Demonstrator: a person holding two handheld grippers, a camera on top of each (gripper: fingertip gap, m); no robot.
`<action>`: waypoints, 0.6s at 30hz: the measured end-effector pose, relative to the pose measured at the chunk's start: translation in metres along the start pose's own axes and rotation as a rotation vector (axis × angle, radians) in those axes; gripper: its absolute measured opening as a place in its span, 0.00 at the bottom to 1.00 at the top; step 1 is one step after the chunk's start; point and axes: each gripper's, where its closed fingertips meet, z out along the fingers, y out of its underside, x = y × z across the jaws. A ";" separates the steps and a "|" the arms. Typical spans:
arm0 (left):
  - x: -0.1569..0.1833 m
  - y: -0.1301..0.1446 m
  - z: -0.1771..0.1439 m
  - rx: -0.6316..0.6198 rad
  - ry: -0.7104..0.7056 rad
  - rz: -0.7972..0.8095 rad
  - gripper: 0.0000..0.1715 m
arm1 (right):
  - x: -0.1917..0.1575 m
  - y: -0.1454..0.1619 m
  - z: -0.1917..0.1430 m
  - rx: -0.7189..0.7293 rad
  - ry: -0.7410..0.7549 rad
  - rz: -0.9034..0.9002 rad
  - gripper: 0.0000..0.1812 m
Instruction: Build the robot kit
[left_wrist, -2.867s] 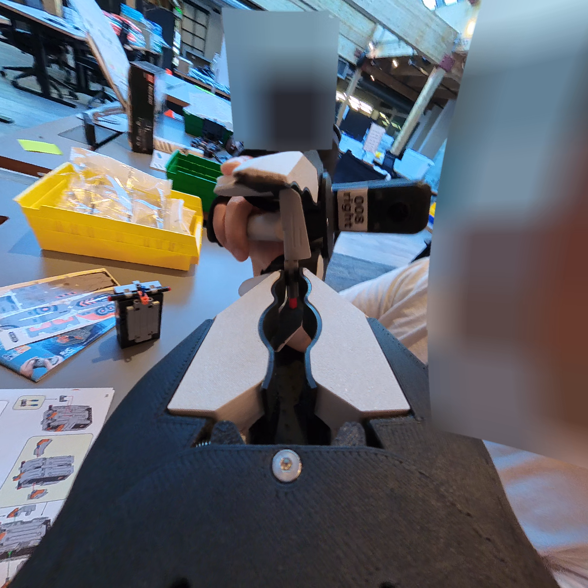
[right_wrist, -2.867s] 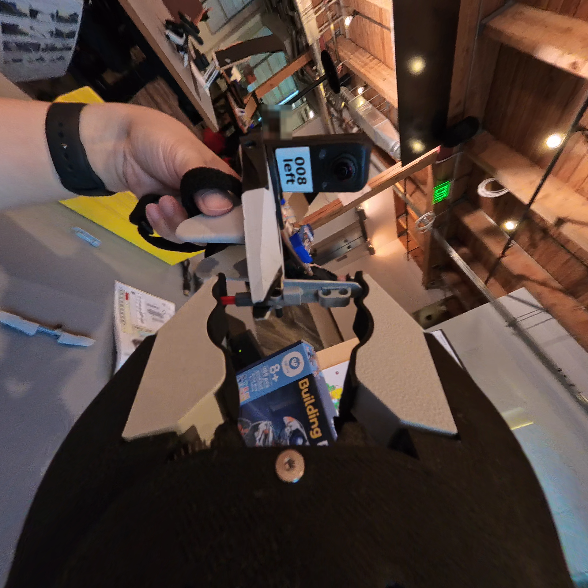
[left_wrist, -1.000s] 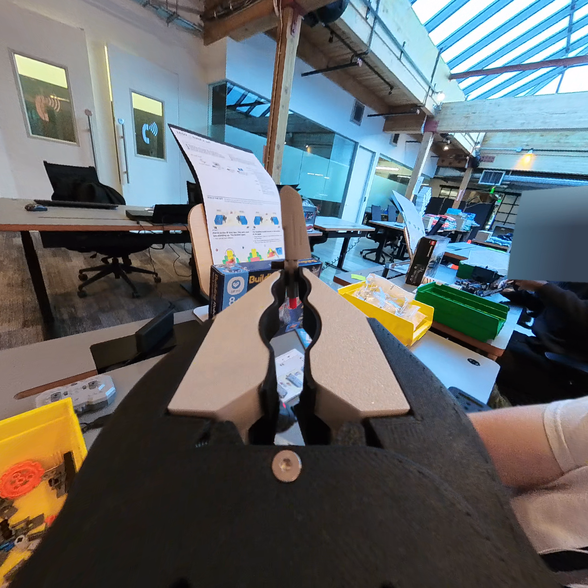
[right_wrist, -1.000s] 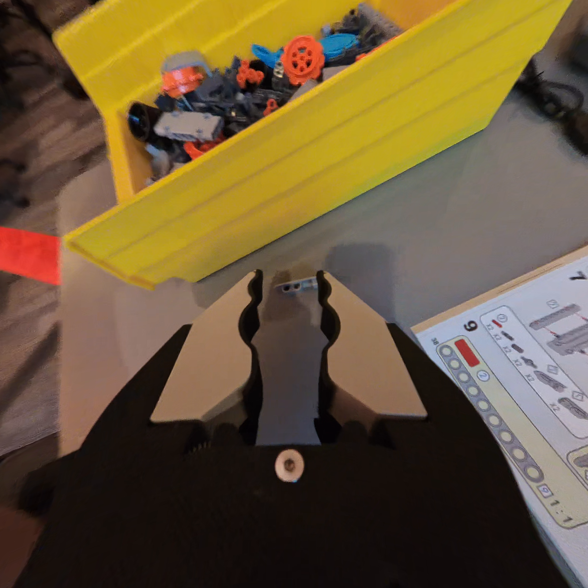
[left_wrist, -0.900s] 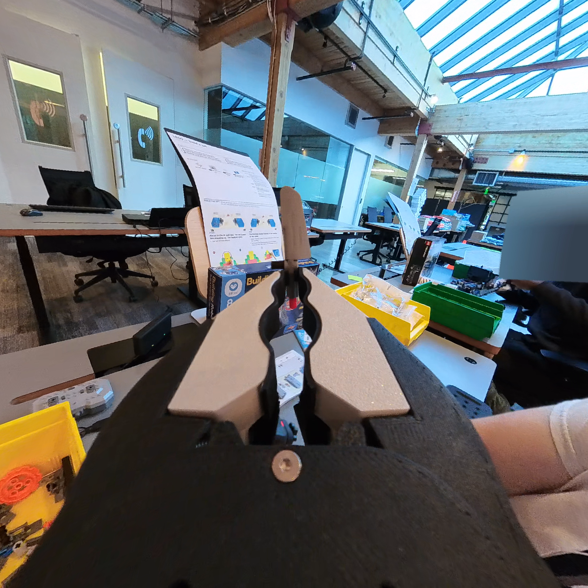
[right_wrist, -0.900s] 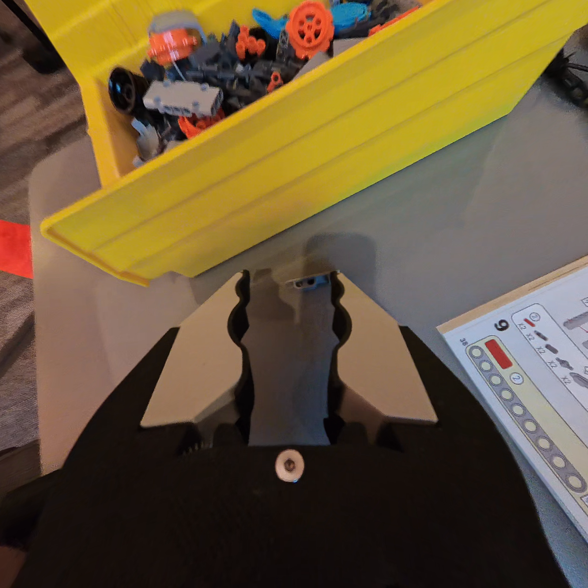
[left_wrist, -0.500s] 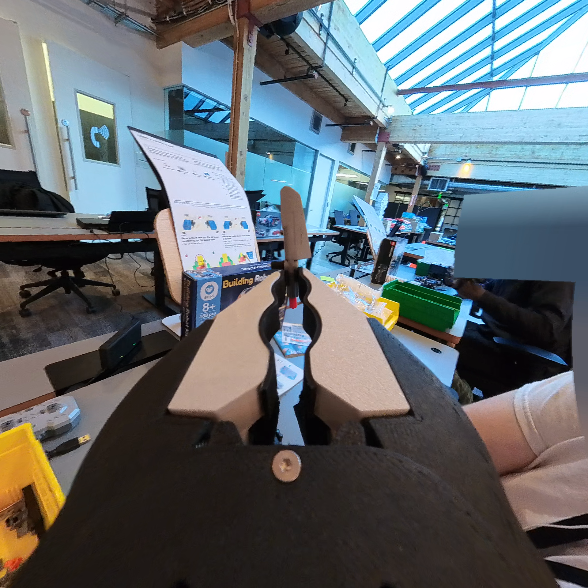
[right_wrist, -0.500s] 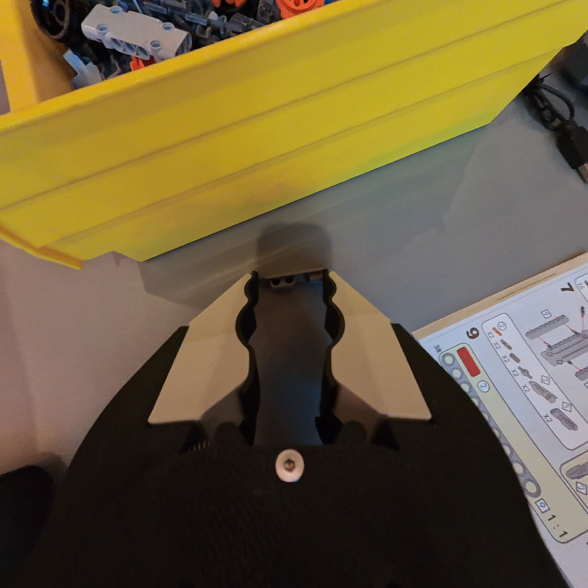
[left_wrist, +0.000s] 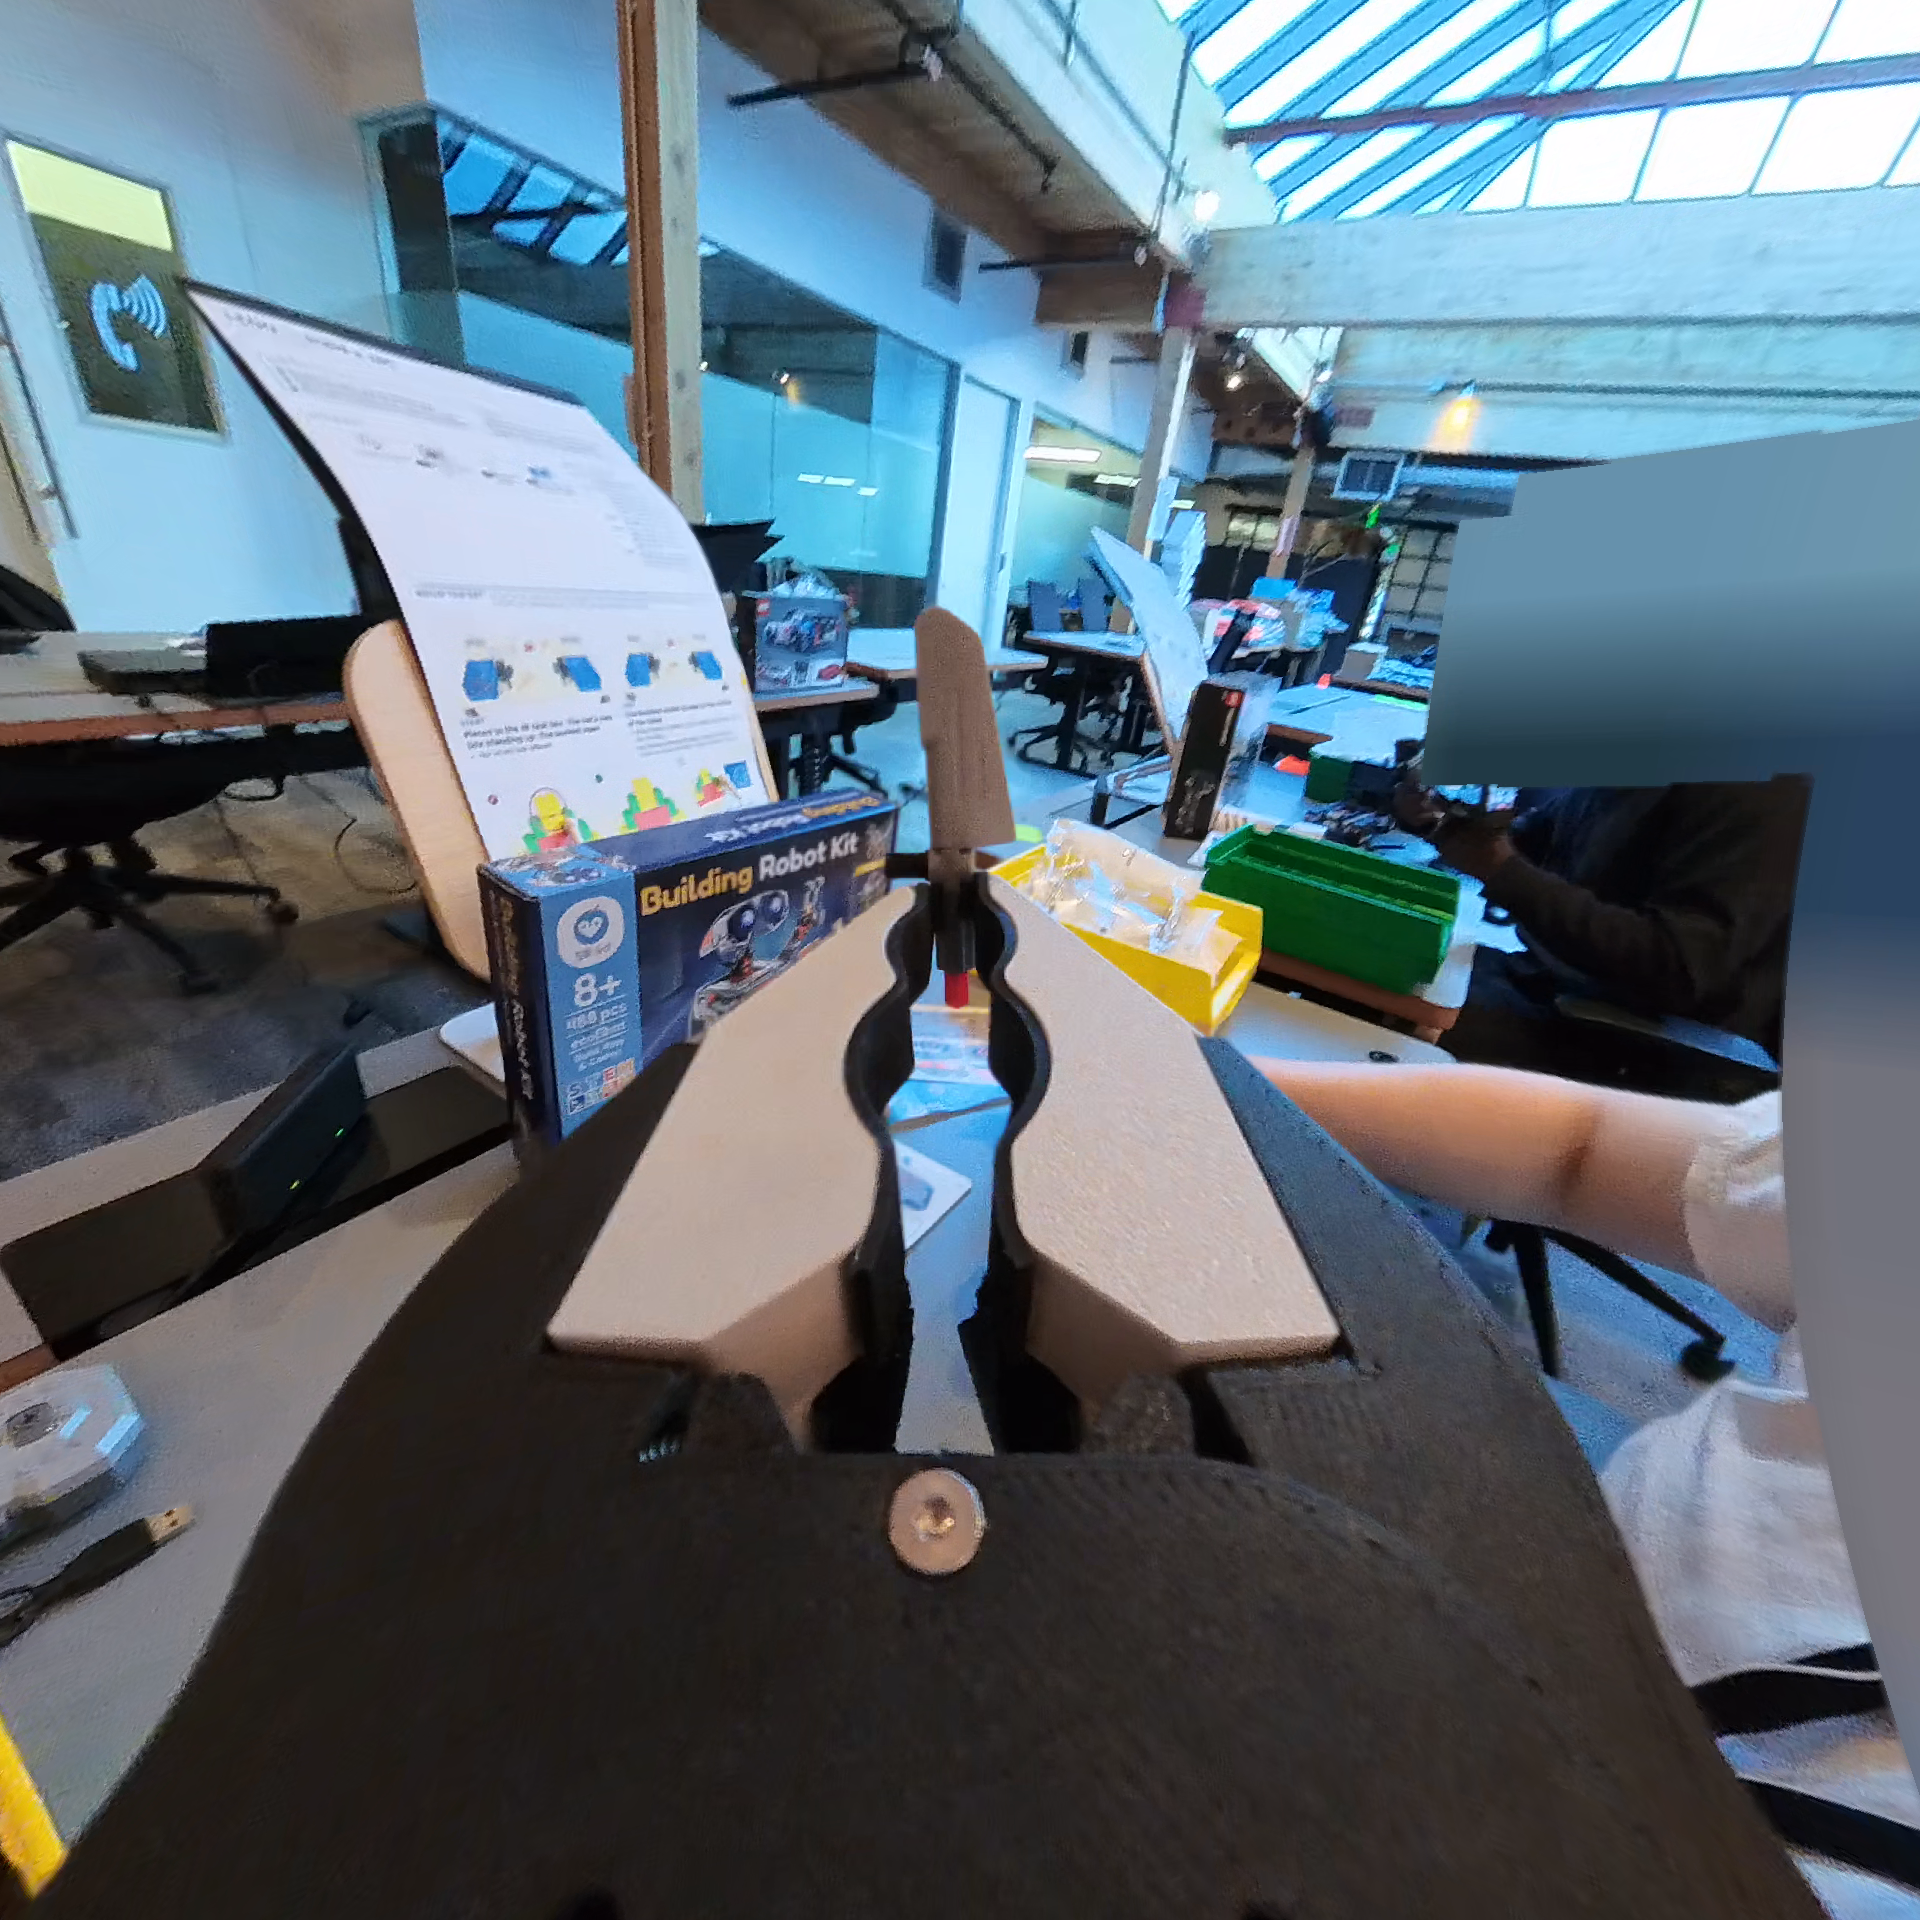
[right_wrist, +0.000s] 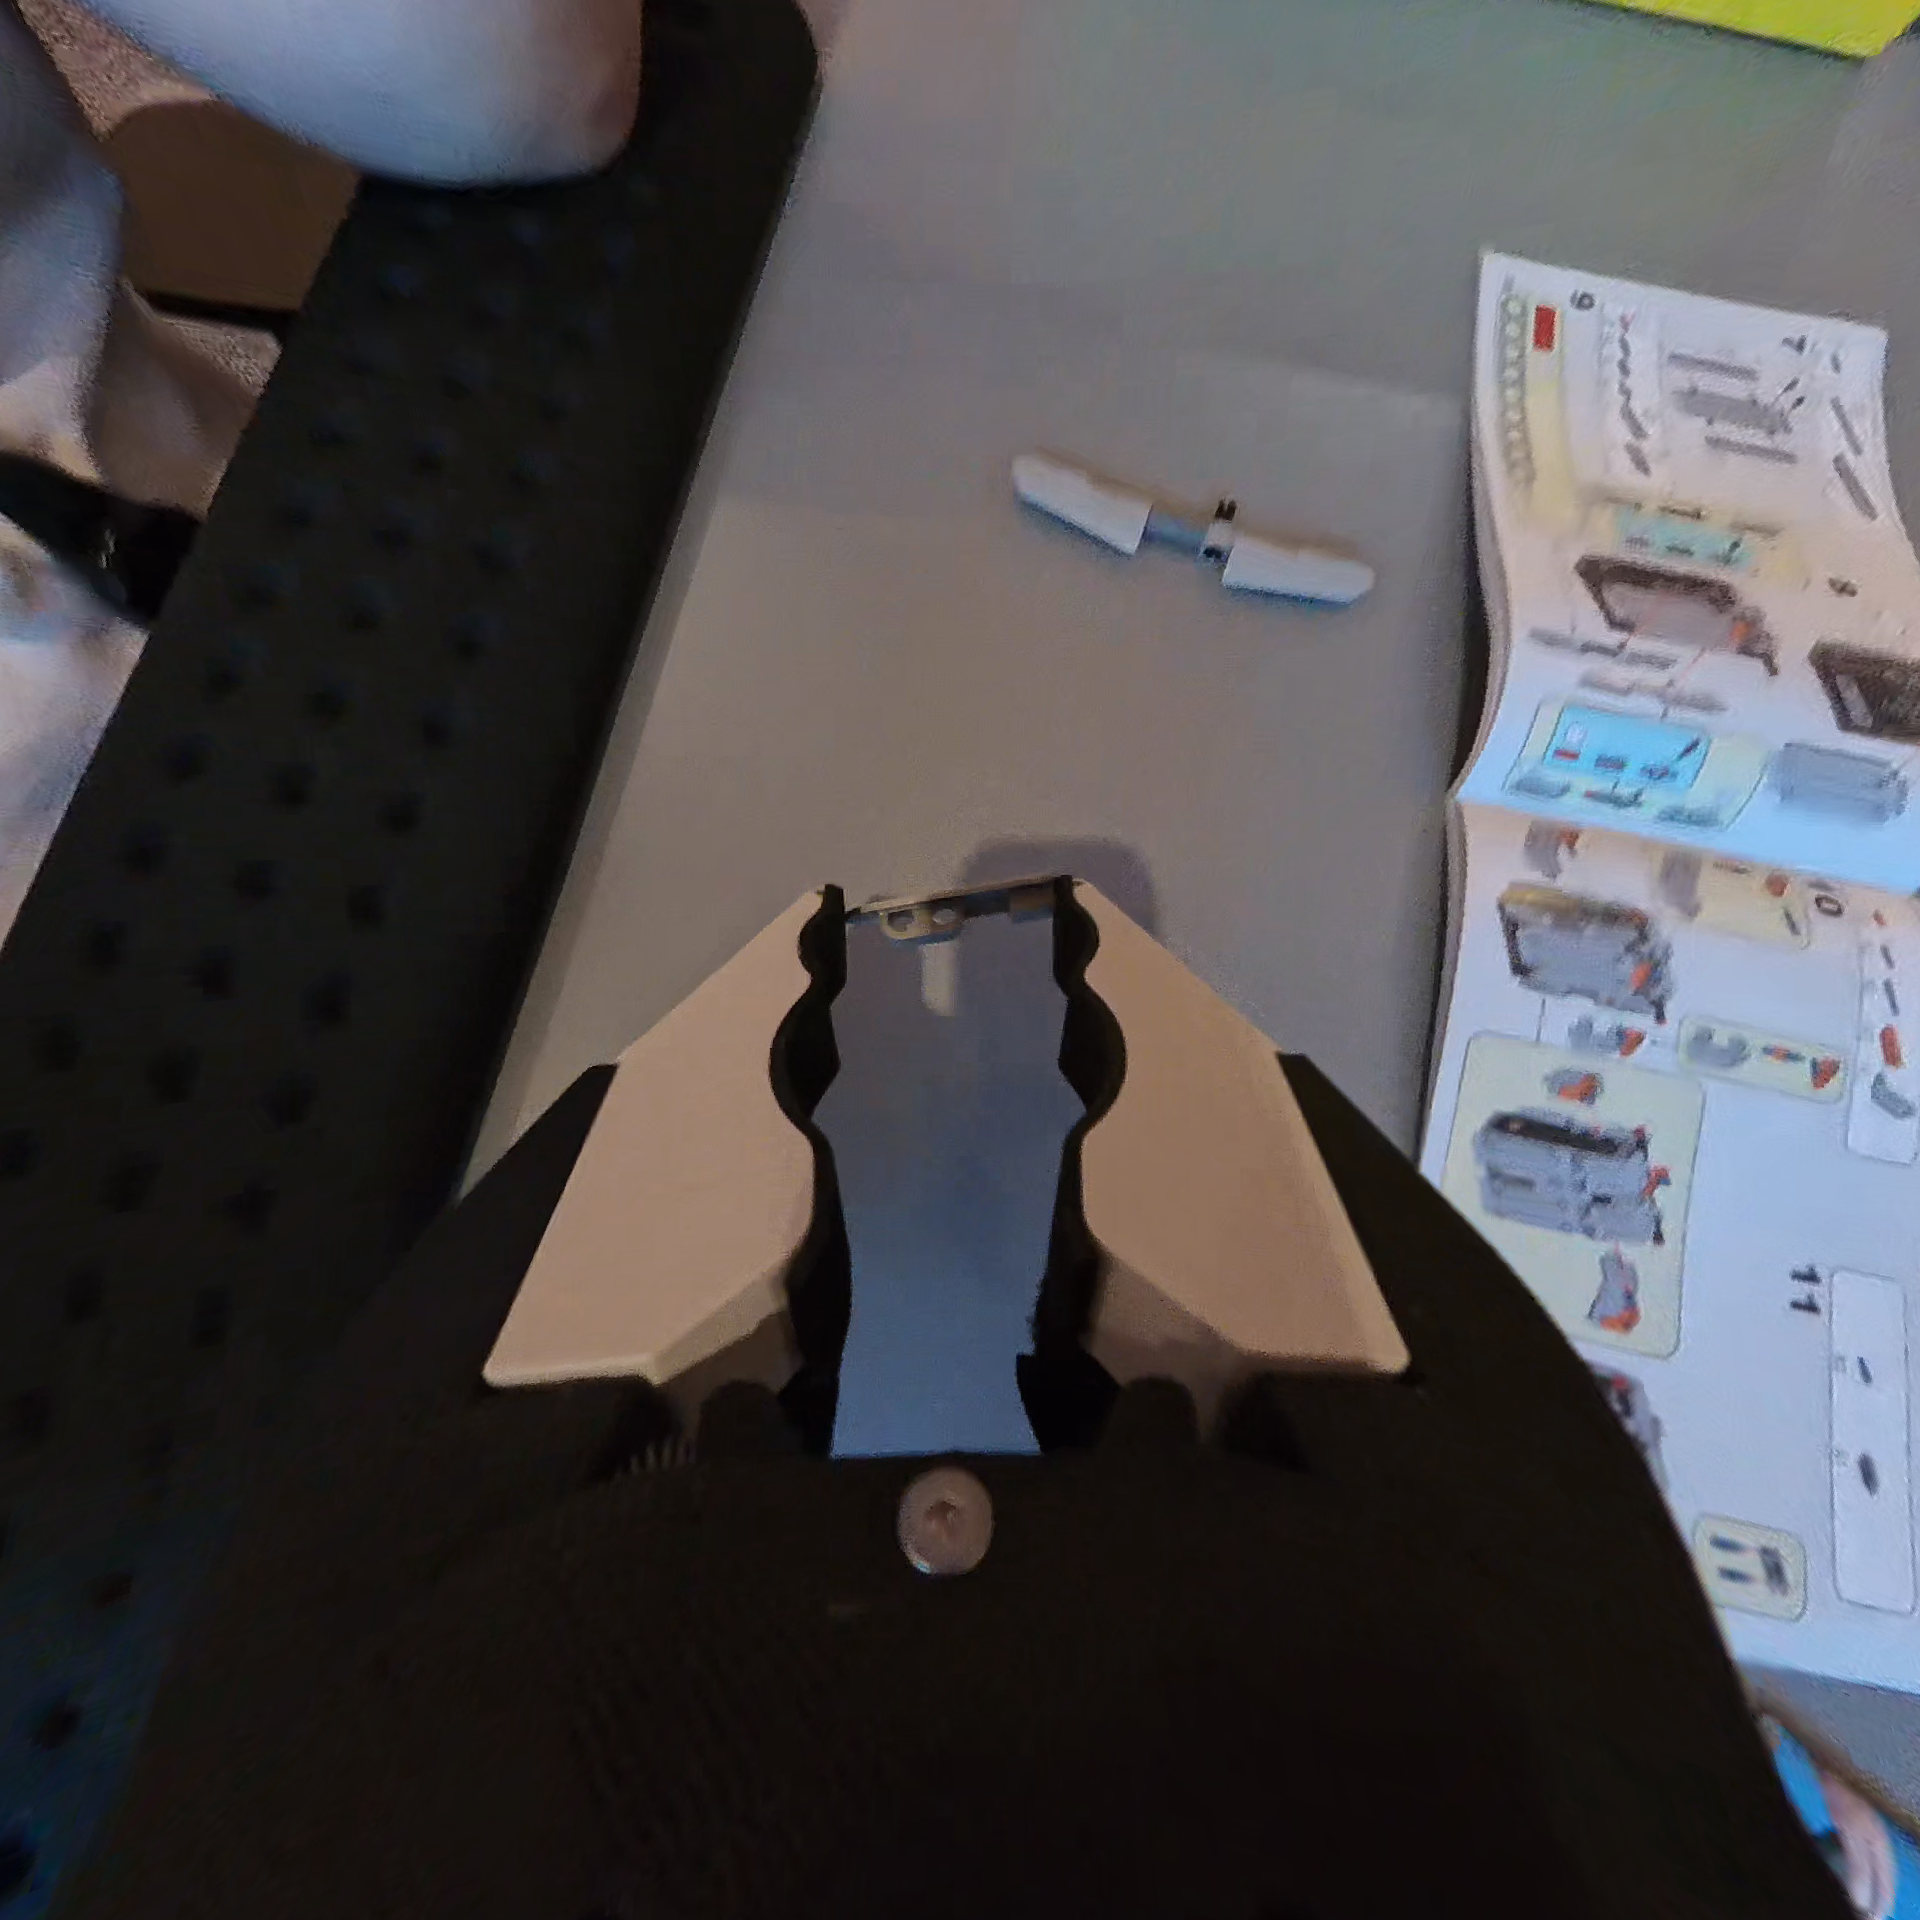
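My left gripper (left_wrist: 951, 920) is shut on a small assembly. It is a tan curved panel (left_wrist: 961, 743) that stands upright above the tips, on a black connector with a red axle end (left_wrist: 954, 987) showing between the jaws. It is held in the air above the grey table, in front of a blue kit box (left_wrist: 686, 956). My right gripper (right_wrist: 951, 914) is shut on a short grey beam with holes (right_wrist: 935, 916), which spans its fingertips. It hangs over the grey table (right_wrist: 1039, 260). A white and grey wing-shaped assembly (right_wrist: 1184, 530) lies on the table beyond it.
An open instruction booklet (right_wrist: 1683, 935) lies to the right. A black dimpled surface (right_wrist: 312, 727) fills the left, with an arm above it. The left wrist view shows a sheet on a wooden stand (left_wrist: 520, 582), a yellow bin (left_wrist: 1143, 935), a green bin (left_wrist: 1340, 904) and a forearm (left_wrist: 1455, 1143). Spacing between my two grippers at the tips: around 35 centimeters.
My right gripper has moved away from the yellow parts bin, still holding the grey beam, to above the table near the wing assembly. My left gripper has turned right, still shut on its assembly.
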 end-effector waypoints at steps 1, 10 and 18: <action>0.000 0.002 0.005 -0.015 -0.002 0.004 0.03 | -0.002 0.006 -0.002 0.006 -0.007 -0.012 0.21; 0.008 0.009 0.022 -0.063 0.028 0.005 0.03 | -0.013 0.036 0.004 -0.031 -0.086 -0.053 0.21; 0.009 0.015 0.032 -0.101 0.035 0.006 0.03 | -0.018 0.048 0.011 -0.084 -0.127 -0.093 0.22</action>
